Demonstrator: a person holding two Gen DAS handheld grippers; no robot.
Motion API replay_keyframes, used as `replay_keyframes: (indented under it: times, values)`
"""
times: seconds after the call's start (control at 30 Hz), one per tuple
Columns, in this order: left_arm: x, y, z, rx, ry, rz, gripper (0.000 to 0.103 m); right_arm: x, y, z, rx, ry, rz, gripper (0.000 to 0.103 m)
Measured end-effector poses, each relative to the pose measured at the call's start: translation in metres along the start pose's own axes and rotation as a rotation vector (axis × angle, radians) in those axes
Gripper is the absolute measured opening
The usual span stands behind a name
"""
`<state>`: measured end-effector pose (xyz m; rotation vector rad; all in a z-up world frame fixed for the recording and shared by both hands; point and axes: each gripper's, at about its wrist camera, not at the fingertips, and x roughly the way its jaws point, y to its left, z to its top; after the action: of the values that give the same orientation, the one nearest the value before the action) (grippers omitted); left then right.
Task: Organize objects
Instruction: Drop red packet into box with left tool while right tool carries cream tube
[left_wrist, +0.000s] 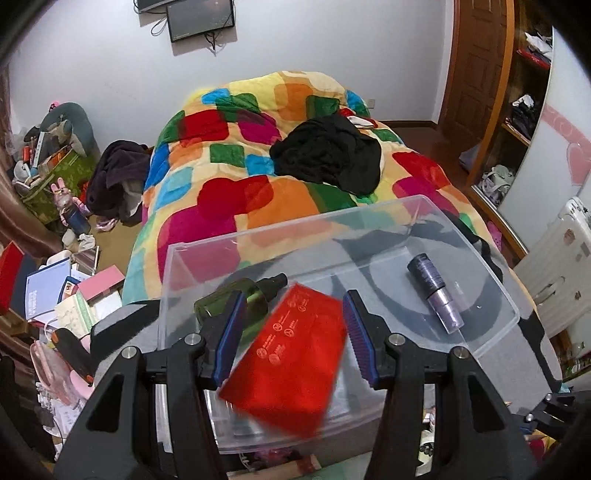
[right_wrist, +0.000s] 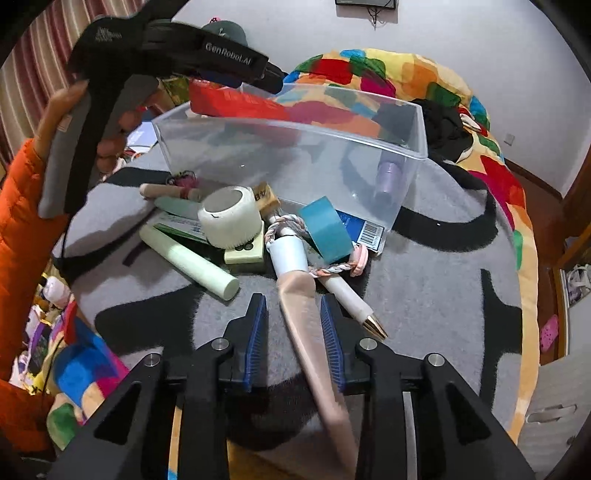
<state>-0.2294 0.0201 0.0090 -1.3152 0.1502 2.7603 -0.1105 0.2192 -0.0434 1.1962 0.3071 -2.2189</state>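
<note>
My left gripper (left_wrist: 294, 295) is shut on a red packet (left_wrist: 291, 362) and holds it over the clear plastic box (left_wrist: 369, 210). Inside the box lie a green bottle (left_wrist: 255, 291) with a black cap and a purple bottle (left_wrist: 436, 295). The right wrist view shows that gripper (right_wrist: 207, 55) with the red packet (right_wrist: 236, 103) above the box's (right_wrist: 295, 125) far rim. My right gripper (right_wrist: 293, 301) is open around a long pale pink blade (right_wrist: 306, 332) with a white handle. The blade rests against the right pad, with a gap to the left pad.
Beside the box lies a pile: a white tape roll (right_wrist: 229, 214), a blue tape roll (right_wrist: 325, 229), a pale green tube (right_wrist: 192, 262), a gold-tipped white pen (right_wrist: 351, 299) and a braided hair tie (right_wrist: 332, 267). A hand (right_wrist: 107, 144) in an orange sleeve holds the left gripper. A colourful quilt (left_wrist: 258, 166) lies behind.
</note>
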Motion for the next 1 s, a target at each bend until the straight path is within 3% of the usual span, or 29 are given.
replay_keyframes:
  times: [0.1, 0.17, 0.53, 0.8, 1.0]
  values:
    - [-0.005, -0.002, -0.003, 0.008, -0.008, -0.006, 0.054, 0.002, 0.002, 0.003, -0.003, -0.015, -0.012, 0.027]
    - [-0.01, -0.002, -0.005, 0.011, -0.02, -0.009, 0.054, 0.003, 0.001, 0.004, 0.004, -0.024, -0.012, 0.019]
    - [-0.054, 0.01, -0.028, -0.03, -0.102, -0.043, 0.059, -0.03, 0.003, 0.0, -0.006, -0.089, -0.006, 0.018]
    - [-0.085, 0.014, -0.056, -0.052, -0.158, -0.067, 0.071, -0.069, -0.005, 0.039, -0.001, -0.234, -0.059, 0.018]
    - [-0.088, 0.012, -0.084, -0.066, -0.135, -0.11, 0.072, -0.083, -0.013, 0.078, -0.006, -0.326, -0.133, 0.018]
